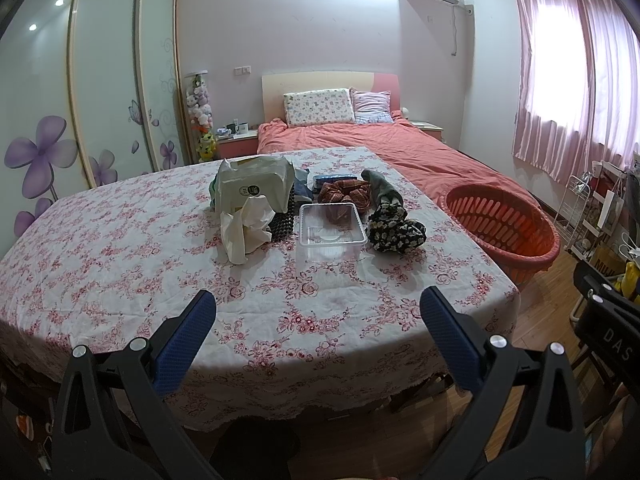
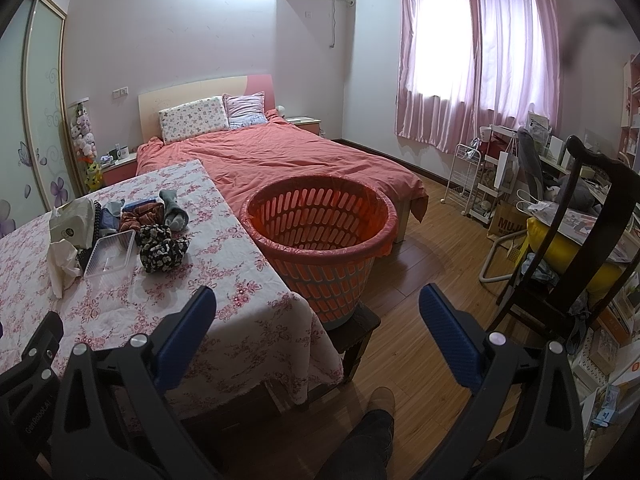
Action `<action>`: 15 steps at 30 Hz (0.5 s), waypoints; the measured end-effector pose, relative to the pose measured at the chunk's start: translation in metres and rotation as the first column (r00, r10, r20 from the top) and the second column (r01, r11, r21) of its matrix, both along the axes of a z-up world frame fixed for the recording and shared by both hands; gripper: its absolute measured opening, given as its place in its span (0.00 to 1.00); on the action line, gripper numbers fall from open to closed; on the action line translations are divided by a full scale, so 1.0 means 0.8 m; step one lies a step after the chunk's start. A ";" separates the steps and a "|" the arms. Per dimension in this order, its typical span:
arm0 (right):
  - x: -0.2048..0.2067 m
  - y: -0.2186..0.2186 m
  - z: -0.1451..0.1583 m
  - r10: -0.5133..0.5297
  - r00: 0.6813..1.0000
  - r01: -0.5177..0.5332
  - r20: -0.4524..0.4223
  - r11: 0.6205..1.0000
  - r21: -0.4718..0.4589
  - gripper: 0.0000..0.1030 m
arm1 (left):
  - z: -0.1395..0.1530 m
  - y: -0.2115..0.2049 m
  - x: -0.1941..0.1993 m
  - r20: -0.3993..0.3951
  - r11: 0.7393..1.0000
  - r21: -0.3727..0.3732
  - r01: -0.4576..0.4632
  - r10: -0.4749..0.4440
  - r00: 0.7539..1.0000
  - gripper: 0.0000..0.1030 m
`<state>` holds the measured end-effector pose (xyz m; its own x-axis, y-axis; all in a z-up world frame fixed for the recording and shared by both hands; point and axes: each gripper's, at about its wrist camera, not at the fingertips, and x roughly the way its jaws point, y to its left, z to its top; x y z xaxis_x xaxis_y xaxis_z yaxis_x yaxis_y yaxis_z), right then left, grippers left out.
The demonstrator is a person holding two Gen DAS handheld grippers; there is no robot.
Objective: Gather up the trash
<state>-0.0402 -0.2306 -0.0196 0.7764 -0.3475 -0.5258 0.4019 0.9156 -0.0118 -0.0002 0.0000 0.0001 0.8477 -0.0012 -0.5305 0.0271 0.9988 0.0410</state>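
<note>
Tissue [image 1: 244, 236], plastic tray [image 1: 332, 232] on table [image 1: 120, 248]; basket [image 2: 320, 232] right; left gripper [image 1: 318, 320], right gripper [image 2: 318, 320] jaws spread, holding nothing.

Table [image 1: 120, 280], covered by a white cloth with pink floral print; items clustered toward its far middle: crumpled white tissue [image 1: 244, 232], white plastic bag [image 1: 256, 188], clear plastic tray [image 1: 332, 232], black floral fabric bundle [image 1: 394, 228], plaid cloth [image 1: 344, 194], grey sock [image 1: 380, 186]. Off its right edge, a low dark stool [image 2: 356, 328] on the wooden floor [image 2: 420, 280] carries an orange laundry basket [image 2: 320, 248].
</note>
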 end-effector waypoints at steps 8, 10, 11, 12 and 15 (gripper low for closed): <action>0.001 0.000 -0.001 0.001 1.000 -0.001 0.000 1.000 0.000 0.96 | 0.000 0.000 0.000 -0.001 1.000 0.000 -0.001 0.001 1.000 0.98; 0.001 0.000 -0.001 0.001 1.000 -0.001 0.000 1.000 0.000 0.96 | 0.000 0.000 0.000 -0.001 1.000 -0.001 -0.001 0.001 1.000 0.98; 0.001 0.000 -0.001 0.001 1.000 -0.001 -0.001 1.000 0.000 0.96 | 0.000 0.000 0.000 -0.001 1.000 -0.001 -0.001 0.001 1.000 0.98; 0.001 0.000 -0.002 0.001 1.000 -0.001 0.000 1.000 0.000 0.96 | 0.000 0.000 0.000 -0.002 1.000 -0.001 -0.001 0.001 1.000 0.98; 0.002 0.000 -0.001 0.000 1.000 0.000 -0.001 1.000 0.000 0.96 | -0.001 0.002 0.002 -0.006 1.000 -0.001 -0.002 0.002 1.000 0.98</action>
